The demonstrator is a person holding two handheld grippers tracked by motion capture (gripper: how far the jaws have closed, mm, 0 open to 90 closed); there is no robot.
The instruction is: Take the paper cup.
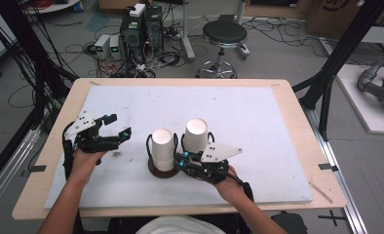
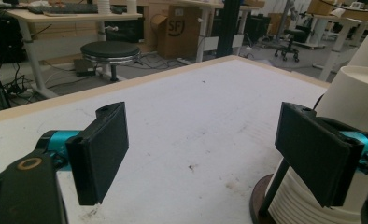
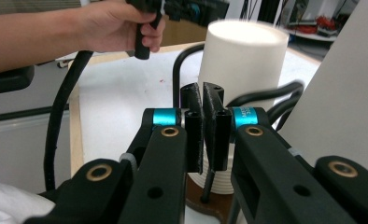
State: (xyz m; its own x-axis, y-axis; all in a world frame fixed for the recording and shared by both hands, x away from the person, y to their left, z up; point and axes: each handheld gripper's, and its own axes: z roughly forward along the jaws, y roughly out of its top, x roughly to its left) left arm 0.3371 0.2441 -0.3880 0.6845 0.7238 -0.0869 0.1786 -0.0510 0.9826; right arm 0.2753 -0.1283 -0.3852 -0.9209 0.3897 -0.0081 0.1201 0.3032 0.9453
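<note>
High view: we are seeing two upturned white cups at frame centre, the left cup (image 1: 162,148) sitting on its brown holder (image 1: 162,172), the right cup (image 1: 196,135) beside it. Our right gripper (image 1: 182,161), jaws pressed together, is nosing between them; our left gripper (image 1: 118,126) is waiting, jaws spread. Lifting is still ahead.
</note>
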